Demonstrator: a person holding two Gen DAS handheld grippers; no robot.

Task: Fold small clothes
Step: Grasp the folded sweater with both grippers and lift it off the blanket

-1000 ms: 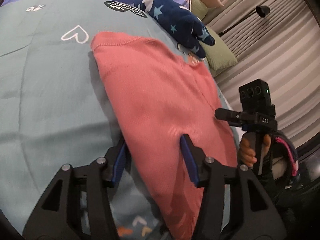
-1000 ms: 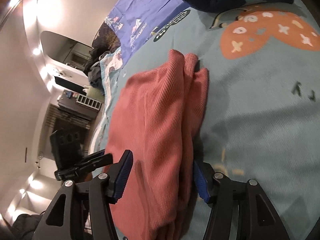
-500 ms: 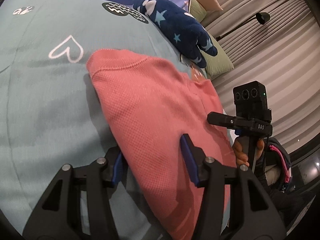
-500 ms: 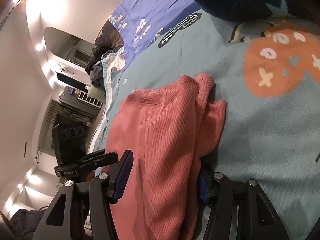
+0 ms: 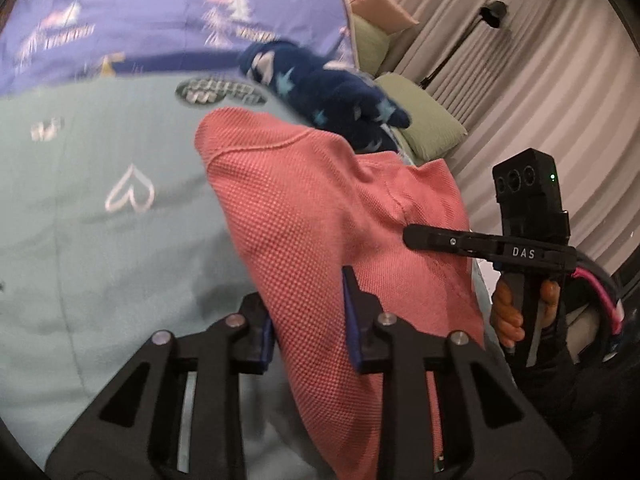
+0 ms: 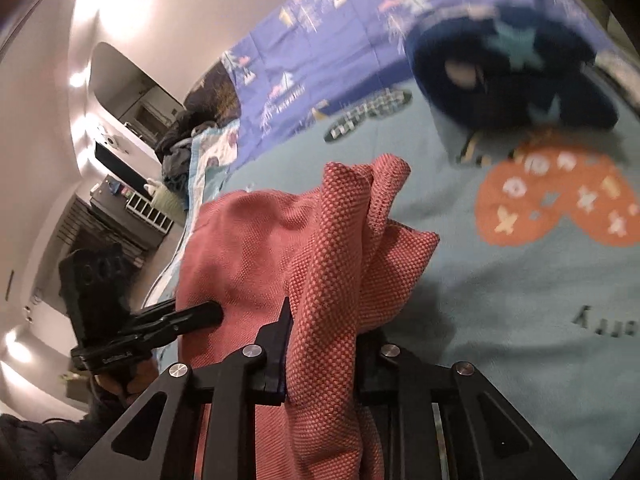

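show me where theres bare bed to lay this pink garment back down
Free: the teal bedspread left of the pink garment, around the white heart outline. Crowded: the far side, where the navy star garment lies against the pink one by the green pillows.

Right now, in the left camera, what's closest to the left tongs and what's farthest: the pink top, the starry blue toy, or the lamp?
1. Pink top: clamped in the left tongs, which have just closed on it.
2. Starry blue toy: beyond the top's far edge, on the bed.
3. Lamp: upper right, by the curtain, off the bed.
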